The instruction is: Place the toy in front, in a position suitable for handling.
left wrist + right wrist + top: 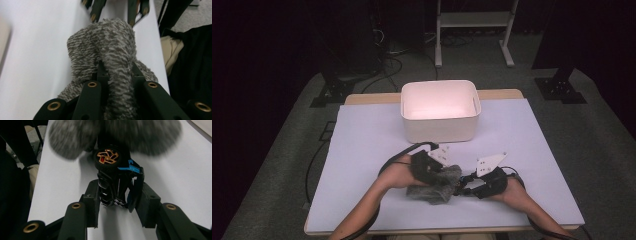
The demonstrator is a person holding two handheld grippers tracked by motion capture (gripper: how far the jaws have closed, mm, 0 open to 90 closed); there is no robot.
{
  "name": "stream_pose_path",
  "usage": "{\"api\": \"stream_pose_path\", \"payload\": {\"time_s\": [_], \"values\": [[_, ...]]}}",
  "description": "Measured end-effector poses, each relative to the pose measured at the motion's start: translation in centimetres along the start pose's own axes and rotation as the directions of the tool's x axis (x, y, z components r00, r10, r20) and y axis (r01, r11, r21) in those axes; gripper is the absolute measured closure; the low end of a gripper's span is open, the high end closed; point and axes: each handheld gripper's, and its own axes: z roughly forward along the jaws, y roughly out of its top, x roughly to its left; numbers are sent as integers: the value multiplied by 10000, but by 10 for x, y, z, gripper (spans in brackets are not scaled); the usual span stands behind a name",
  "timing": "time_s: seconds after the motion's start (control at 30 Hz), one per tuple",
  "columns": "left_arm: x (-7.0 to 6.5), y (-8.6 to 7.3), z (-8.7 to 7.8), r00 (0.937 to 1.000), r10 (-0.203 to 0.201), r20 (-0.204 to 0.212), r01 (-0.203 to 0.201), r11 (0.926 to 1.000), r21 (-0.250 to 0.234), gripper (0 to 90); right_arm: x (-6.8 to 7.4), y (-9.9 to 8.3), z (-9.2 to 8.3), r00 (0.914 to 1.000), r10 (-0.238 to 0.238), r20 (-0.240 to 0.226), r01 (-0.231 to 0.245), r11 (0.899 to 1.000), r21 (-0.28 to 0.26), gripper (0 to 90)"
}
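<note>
1. The desk [362, 150] carries a white bin [439, 111] at its far side, empty as far as can be seen.
2. A grey fuzzy cloth [110, 50] sits near the front edge, pinched in the left tongs [117, 72].
3. The right tongs [117, 200] clamp a black toy car [112, 177], its front touching the cloth; wiping looks underway, and binning probably remains.

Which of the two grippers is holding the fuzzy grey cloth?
The left gripper: its jaws pinch a fold of the grey cloth. The right gripper instead clamps a black toy car with an orange wheel.
</note>
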Motion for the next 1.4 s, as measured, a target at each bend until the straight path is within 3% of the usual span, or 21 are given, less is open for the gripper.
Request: {"api": "stream_pose_path", "payload": {"time_s": [0.17, 0.33, 0.67, 1.0, 1.13, 1.23, 1.4], "values": [[3, 17, 15, 9994, 315, 167, -318, 9993, 216, 765, 1, 0, 0, 10000, -71, 32, 71, 10000, 32, 574], [5, 7, 9, 9999, 57, 85, -59, 9999, 156, 765, -1, 0, 0, 10000, -38, -31, 38, 10000, 4, 574], [5, -45, -26, 9952, -900, -385, 884, 9952, -420, 765, -1, 1, 0, 10000, 94, -19, -93, 9999, 90, 573], [1, -88, -47, 9811, -1733, -859, 1667, 9828, -795, 764, -4, 11, 1, 9993, 347, -124, -339, 9976, 606, 560], [0, -93, -47, 9791, -1839, -868, 1760, 9801, -916, 763, -3, 24, 6, 9989, 337, -311, -315, 9971, 691, 512], [-1, -92, -44, 9799, -1818, -821, 1735, 9798, -992, 763, -1, 42, 15, 9994, 52, -331, -14, 9935, 1141, 498], [0, -92, -42, 9815, -1755, -764, 1670, 9802, -1065, 763, 2, 68, 33, 9968, -658, -444, 738, 9743, 2130, 491]]}}
